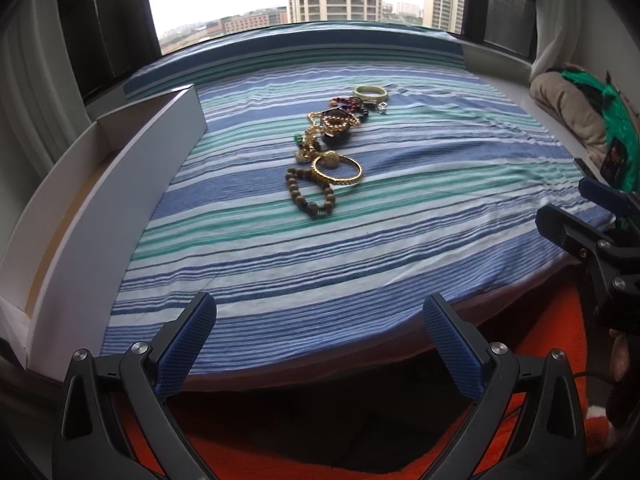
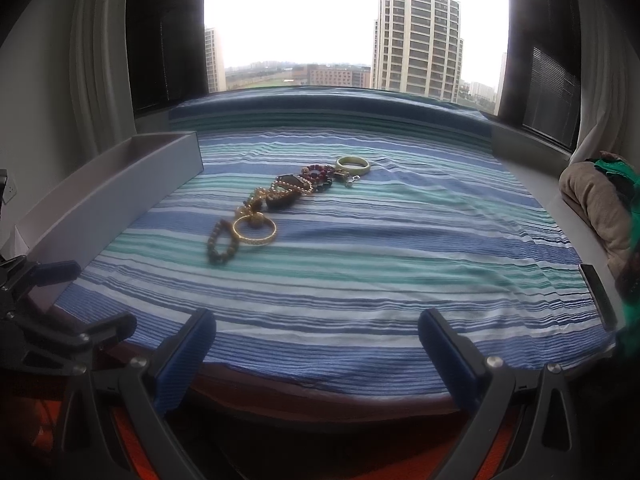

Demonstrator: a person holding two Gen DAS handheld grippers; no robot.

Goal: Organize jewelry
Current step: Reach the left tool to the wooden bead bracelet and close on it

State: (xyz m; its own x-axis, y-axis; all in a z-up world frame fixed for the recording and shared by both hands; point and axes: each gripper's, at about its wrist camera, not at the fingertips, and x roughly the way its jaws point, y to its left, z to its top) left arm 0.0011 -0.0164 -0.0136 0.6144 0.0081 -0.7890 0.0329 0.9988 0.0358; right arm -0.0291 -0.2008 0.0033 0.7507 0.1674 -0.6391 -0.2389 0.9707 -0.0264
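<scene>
jewelry [image 1: 326,148] heaped on striped cloth [image 1: 360,248], left hand-held gripper [image 1: 318,344] and right hand-held gripper [image 2: 316,350] both released

A striped cloth [image 1: 360,248] in blue, green and white is covering the table, reaching to the window [image 2: 352,24] behind. Outside, a tall tower [image 2: 418,36] is standing against a pale sky, with lower buildings [image 1: 244,23] spreading along the horizon. Dark frames and a pale curtain [image 2: 96,60] are flanking the glass. On the right, a beige bundle [image 1: 568,108] is lying beside green fabric [image 1: 616,120] on the white ledge [image 1: 500,68]. A dark flat slab [image 2: 598,296] is resting at the cloth's right edge. Below the table, an orange rug [image 1: 552,340] is showing.
</scene>
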